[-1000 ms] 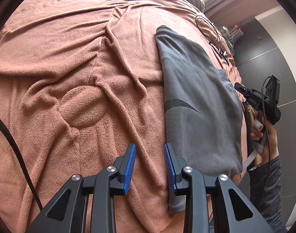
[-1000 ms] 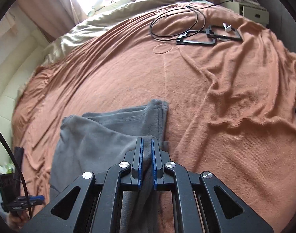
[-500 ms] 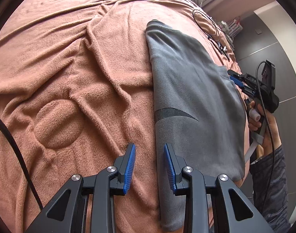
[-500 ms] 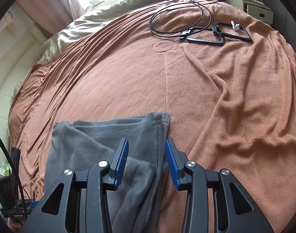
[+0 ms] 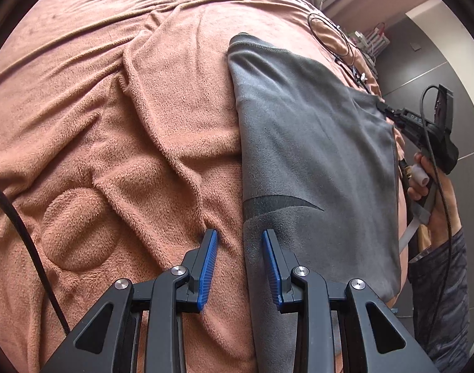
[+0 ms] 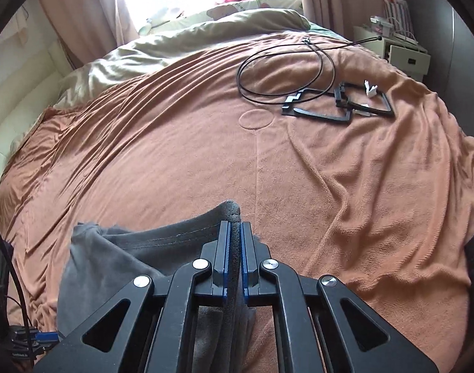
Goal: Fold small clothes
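A grey garment (image 5: 314,155) lies folded lengthwise on the orange-brown blanket (image 5: 112,124). My left gripper (image 5: 238,242) is open at the garment's near end, and the long left edge runs between its blue pads without being pressed. At the far right corner my right gripper (image 5: 382,105) is held by a person's hand (image 5: 436,205). In the right wrist view the right gripper (image 6: 235,227) has its jaws closing tight, and the pads pinch a raised corner of the grey garment (image 6: 128,248).
A coiled black cable (image 6: 286,71) and black frames (image 6: 339,105) lie on the blanket (image 6: 206,155) far ahead of the right gripper. An olive duvet (image 6: 174,46) is bunched by the window. A white nightstand (image 6: 405,52) stands at the far right.
The right gripper opened over the garment's corner and shut on it again. The left gripper shifted right, so the garment's edge now lies between its pads.
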Available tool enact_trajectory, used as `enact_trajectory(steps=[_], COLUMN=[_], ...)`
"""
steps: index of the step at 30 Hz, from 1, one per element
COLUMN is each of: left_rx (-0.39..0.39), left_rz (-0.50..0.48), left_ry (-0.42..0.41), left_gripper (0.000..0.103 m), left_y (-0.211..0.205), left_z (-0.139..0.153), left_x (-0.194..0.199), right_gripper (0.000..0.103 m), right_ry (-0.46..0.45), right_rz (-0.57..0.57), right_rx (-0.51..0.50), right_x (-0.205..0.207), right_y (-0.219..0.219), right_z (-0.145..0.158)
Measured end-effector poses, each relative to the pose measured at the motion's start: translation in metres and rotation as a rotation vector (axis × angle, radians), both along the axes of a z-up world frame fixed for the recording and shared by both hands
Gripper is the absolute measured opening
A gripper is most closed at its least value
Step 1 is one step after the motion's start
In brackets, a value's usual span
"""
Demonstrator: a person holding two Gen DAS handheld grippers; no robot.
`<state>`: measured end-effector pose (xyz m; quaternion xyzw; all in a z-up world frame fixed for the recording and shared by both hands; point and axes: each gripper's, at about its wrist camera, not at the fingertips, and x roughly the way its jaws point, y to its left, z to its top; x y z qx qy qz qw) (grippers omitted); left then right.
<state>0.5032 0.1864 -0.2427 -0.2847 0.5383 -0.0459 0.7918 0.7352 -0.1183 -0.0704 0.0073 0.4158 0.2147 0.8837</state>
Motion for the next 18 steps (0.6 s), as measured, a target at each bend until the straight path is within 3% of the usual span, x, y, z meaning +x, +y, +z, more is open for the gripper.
enact_trajectory(steps=[4, 8, 13, 18], left_rx=[-0.005, -0.007, -0.010, -0.019], left_rz=[0.001, 0.003, 0.005, 0.000], left_ry=[0.003, 0.003, 0.000, 0.002], left_gripper=[0.032, 0.032, 0.032, 0.032], left_y=[0.003, 0.004, 0.002, -0.004], left_z=[0.002, 0.003, 0.004, 0.006], left_x=[-0.004, -0.007, -0.014, -0.020], right_gripper=[0.007, 0.045, 0.045, 0.045], right_ry=[0.095, 0.098, 0.148, 0.221], right_rz=[-0.056, -0.036, 0.056, 0.142], right_rx=[-0.003, 0.050, 0.044, -0.035], right_x=[0.005, -0.009, -0.031, -0.036], right_y=[-0.007, -0.020, -0.027, -0.019], right_z=[-0.012, -0.002, -0.002, -0.017])
